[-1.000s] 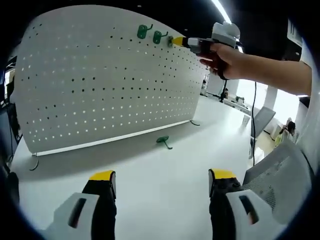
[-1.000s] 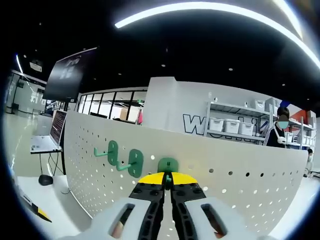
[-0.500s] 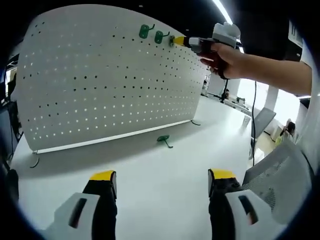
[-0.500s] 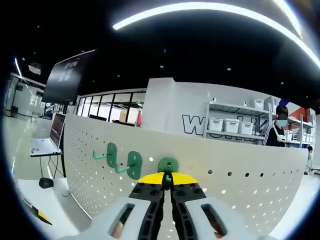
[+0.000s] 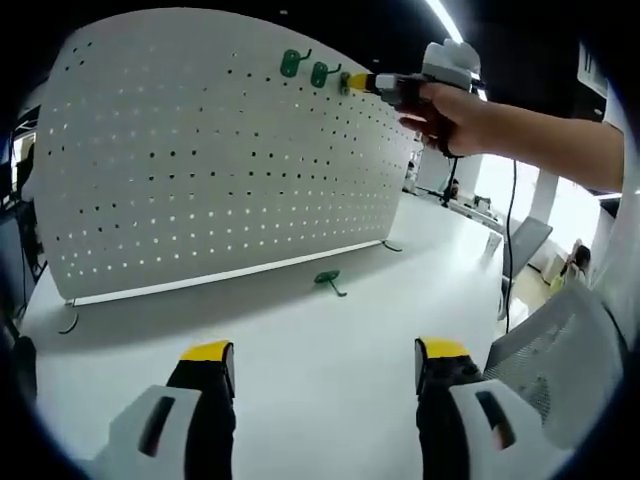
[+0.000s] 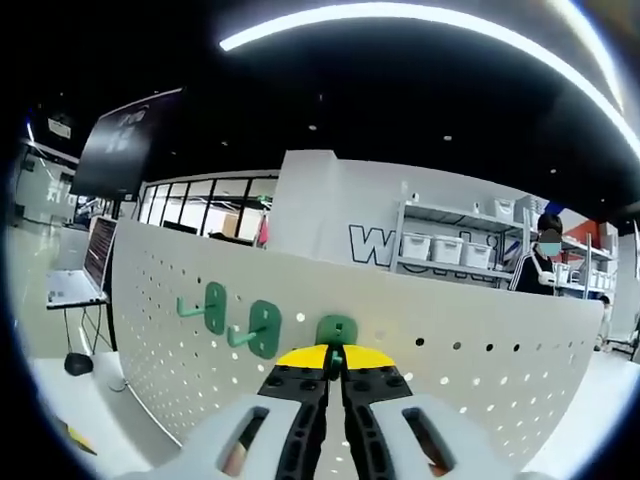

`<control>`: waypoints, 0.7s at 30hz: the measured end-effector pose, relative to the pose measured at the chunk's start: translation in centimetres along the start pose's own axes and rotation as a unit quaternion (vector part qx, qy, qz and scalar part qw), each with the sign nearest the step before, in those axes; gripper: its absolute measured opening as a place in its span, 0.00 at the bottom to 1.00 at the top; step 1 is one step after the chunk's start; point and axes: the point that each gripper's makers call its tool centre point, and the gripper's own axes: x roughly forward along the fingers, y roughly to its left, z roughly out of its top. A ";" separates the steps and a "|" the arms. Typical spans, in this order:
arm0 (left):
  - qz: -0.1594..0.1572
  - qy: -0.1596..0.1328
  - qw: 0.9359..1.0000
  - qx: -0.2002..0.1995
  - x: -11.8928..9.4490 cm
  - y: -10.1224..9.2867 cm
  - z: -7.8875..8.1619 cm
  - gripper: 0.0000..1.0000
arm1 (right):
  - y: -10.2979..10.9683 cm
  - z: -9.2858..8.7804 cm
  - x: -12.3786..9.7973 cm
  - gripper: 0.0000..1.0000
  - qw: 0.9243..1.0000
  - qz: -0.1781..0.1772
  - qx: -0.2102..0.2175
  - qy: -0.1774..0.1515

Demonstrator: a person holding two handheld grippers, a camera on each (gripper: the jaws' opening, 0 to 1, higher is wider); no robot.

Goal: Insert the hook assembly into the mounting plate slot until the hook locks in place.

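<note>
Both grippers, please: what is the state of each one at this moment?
Left gripper: open, holding nothing, above the white table.
Right gripper: shut on the green hook at the pegboard.

1. Left gripper view: scene is reading bright & even; white pegboard [image 5: 220, 150] and white table [image 5: 330, 350] are reflecting overhead light w/o hard glare.
2. Ceiling light strip [image 5: 440, 20] is glowing at top; windows [image 5: 575, 210] at far right are blowing out to white.
3. A soft shadow is lying on the table along the pegboard's foot.
4. Right gripper view: upper half is staying dark; a curved light strip [image 6: 420, 15] is arcing across it, overexposed.
5. Fisheye distortion is bending straight edges in both views, esp. toward edges.
6. Near jaws at bottom are looking slightly soft; background shelving [image 6: 450, 250] is appearing small & low in detail.
</note>
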 end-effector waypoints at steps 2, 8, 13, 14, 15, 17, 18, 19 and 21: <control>0.000 0.000 1.000 0.000 0.0 0.0 0.0 0.75 | -0.1 -0.1 0.1 0.01 1.000 -0.009 0.016 0.002; 0.000 -0.002 1.000 -0.002 0.0 0.0 0.1 0.75 | -0.2 -0.1 0.1 0.01 0.999 -0.032 0.034 0.007; -0.003 -0.003 1.000 0.000 0.1 -0.1 0.1 0.75 | 0.0 -0.4 0.1 0.02 0.997 -0.047 0.053 0.012; -0.004 -0.002 1.000 0.000 0.2 -0.2 0.1 0.75 | 0.0 -0.4 0.1 0.02 0.997 -0.049 0.054 0.012; -0.004 -0.003 1.000 0.001 0.2 -0.2 0.1 0.75 | 0.0 -0.4 0.1 0.02 0.997 -0.050 0.054 0.012; -0.005 -0.004 1.000 0.000 0.1 -0.2 0.2 0.75 | 0.0 -0.4 0.1 0.02 0.997 -0.052 0.057 0.013; -0.005 -0.004 1.000 0.000 0.1 -0.2 0.2 0.75 | 0.0 -0.4 0.1 0.02 0.997 -0.052 0.056 0.013; -0.004 -0.004 1.000 0.000 0.1 -0.1 0.2 0.75 | -0.1 -0.4 0.2 0.02 0.997 -0.053 0.057 0.012; -0.004 -0.006 1.000 0.000 0.1 -0.1 0.2 0.75 | -0.1 -0.4 0.1 0.02 0.997 -0.054 0.059 0.010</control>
